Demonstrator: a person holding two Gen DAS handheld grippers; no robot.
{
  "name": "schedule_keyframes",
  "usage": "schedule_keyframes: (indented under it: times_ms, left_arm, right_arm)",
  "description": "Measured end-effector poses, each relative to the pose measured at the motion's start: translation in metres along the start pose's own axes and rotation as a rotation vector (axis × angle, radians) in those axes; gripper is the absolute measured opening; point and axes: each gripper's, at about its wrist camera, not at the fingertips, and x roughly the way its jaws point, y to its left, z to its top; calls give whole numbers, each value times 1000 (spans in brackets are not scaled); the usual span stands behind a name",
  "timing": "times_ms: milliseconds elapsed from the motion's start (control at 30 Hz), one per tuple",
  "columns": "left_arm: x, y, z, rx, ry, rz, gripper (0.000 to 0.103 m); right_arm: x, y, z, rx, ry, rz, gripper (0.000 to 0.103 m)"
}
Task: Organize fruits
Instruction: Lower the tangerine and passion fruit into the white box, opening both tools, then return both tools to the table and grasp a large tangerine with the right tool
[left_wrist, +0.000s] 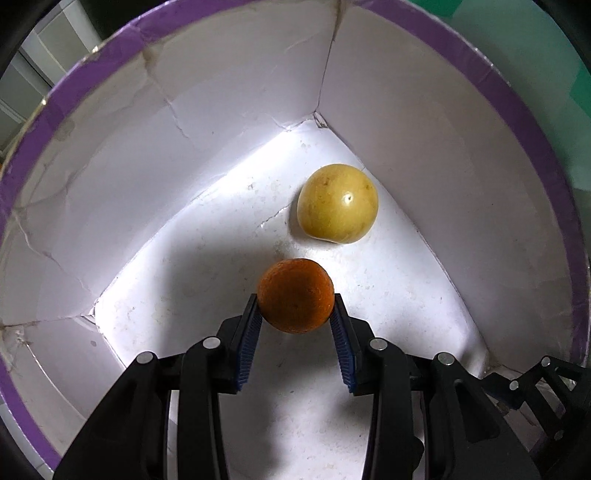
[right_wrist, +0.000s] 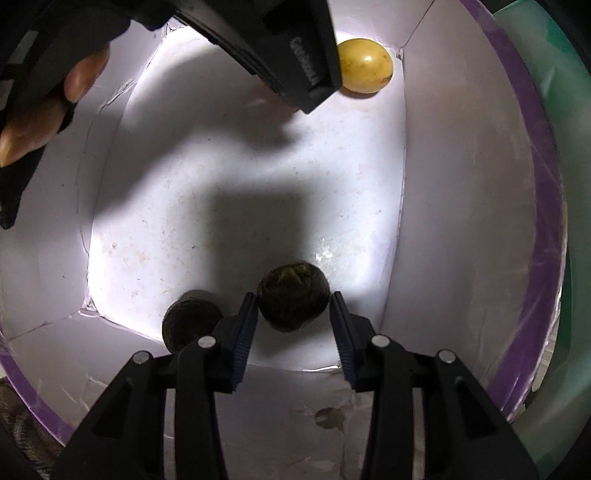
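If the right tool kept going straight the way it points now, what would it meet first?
Probably the white floor of the box. The right tool points down into it with a dark round fruit between its fingers, so that fruit would likely touch down first; depth is unclear.

My left gripper (left_wrist: 296, 314) clamps the orange fruit (left_wrist: 295, 295) above the white box (left_wrist: 110, 177) floor; the yellow fruit (left_wrist: 338, 204) sits just beyond it, nearer the box's far corner.
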Motion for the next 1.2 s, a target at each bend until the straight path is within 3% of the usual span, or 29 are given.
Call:
schedule_keyframes:
  times_ms: [167,267,400,467,533,600,633,667,733,833,933,1000,1133,1200]
  left_arm:
    - [-1,7,-4,-23,-18,-6,38]
    - [-16,11,-1,-65,-59,-34,60]
    - [-62,19,-9,-103,-160,-64,71]
    - [-100,19,-14,-121,-237,-26,71]
    - [-161,10,-18,-99,-376,8,74]
    - [-217,-4,-16,-72,-518,52,88]
    - [-249,-18,-17,-58,-611,60,89]
    - [-277,-35,-17,-35,-691,46,89]
    - [-309,-72,-13,21,-777,-15,90]
    - [-338,-149,-12,168,-854,-197,92]
    - [-326,-224,0,285,-837,-305,92]
    - [-301,-281,11,367,-765,-364,92]
    - [-246,-380,51,433,-578,-460,92]
    - [-215,-406,70,436,-519,-456,92]
  right_arm:
    - [-12,9,-8,-20,-58,27,68]
    - [-25,22,-16,-42,-107,8,77]
    - [-69,28,-35,-55,-253,30,77]
    - [-109,28,-52,-56,-379,27,77]
    - [-160,17,-72,-38,-524,1,77]
    - [-200,5,-97,-5,-650,-49,83]
    - [-225,-5,-116,33,-731,-78,84]
    - [-246,-19,-134,80,-795,-101,86]
    - [-276,-49,-168,182,-890,-148,89]
    - [-307,-97,-236,378,-991,-240,95]
    - [-314,-154,-296,593,-1003,-291,97]
    - [-310,-190,-332,705,-981,-303,97]
    - [-291,-288,-390,916,-869,-353,97]
    - [-276,-349,-410,1018,-766,-407,97]
